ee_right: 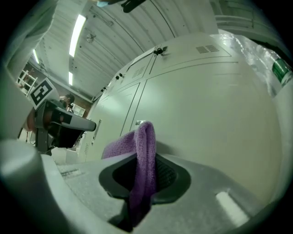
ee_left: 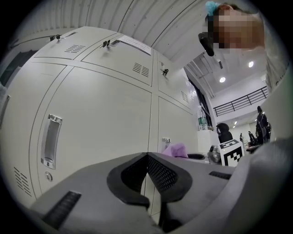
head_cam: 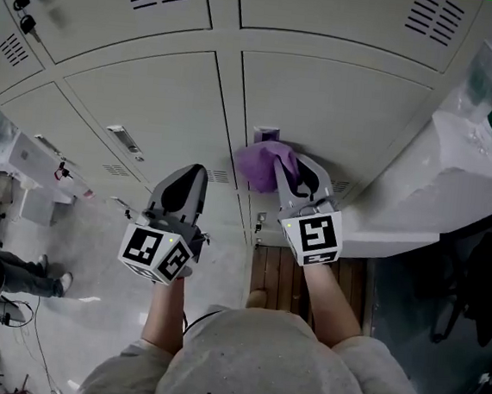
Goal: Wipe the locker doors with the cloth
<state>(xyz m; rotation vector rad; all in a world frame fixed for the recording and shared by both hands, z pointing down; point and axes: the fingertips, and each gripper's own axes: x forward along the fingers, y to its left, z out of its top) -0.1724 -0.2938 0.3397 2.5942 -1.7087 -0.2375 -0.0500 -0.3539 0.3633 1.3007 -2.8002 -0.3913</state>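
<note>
**Head view.** The purple cloth [head_cam: 265,163] is seen at the tip of the right tool [head_cam: 293,172], directly ahead of it along the tool's long axis. It lies low on the locker door [head_cam: 341,106], just right of the seam between 2 doors and just below a small latch plate [head_cam: 266,134]. The cloth is bunched, with its bulk spread to the left of the tool tip. The left tool [head_cam: 187,182] is held apart from the cloth, before the neighbouring door [head_cam: 151,105], so the right tool is plainly the nearer. The sweep to come is judged to run across the door face from this low corner.

**Left gripper view.** The jaws of the left tool [ee_left: 147,156] are pressed together at their tips, and nothing is carried between them. The neighbouring door [ee_left: 105,114] and its handle [ee_left: 49,140] are faced, not touched. The cloth [ee_left: 175,149] is glimpsed off to the right.

**Right gripper view.** The right tool [ee_right: 144,170] is clamped on the cloth [ee_right: 143,141], which is pinched as a folded ridge standing up between the jaws, the rest draped to the left. The fold is brought right up to the locker door [ee_right: 210,105]. Contact looks likely from the shadow, but it cannot be confirmed.
</note>
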